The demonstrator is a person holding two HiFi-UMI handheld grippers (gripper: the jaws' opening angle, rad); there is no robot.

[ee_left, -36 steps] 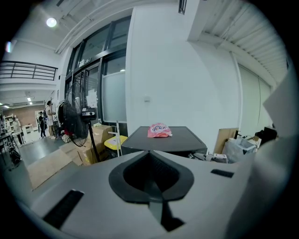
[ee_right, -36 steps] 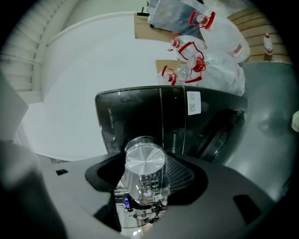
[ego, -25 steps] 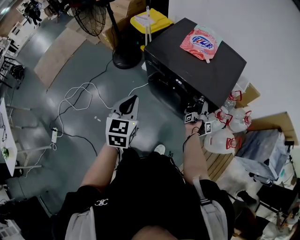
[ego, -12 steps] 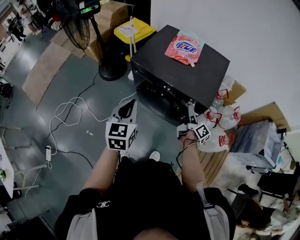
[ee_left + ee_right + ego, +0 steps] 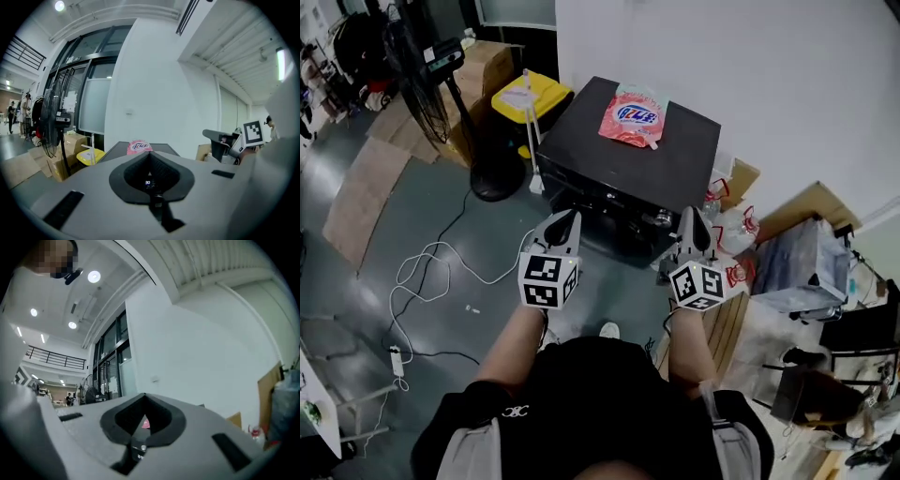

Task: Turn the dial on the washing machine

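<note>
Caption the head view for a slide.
The left gripper and right gripper, both shut, held before a washing machine topped with a pink pouch.

Ahead of the jaws, the black box-shaped washing machine [image 5: 609, 164] has a smooth, matt dark top. The pink plastic pouch [image 5: 632, 115] lying on it looks glossy and crinkled. Left of the jaws, the brown cardboard boxes [image 5: 490, 62] are dull. Below the jaws, the grey floor [image 5: 441, 281] shows a faint sheen.
</note>
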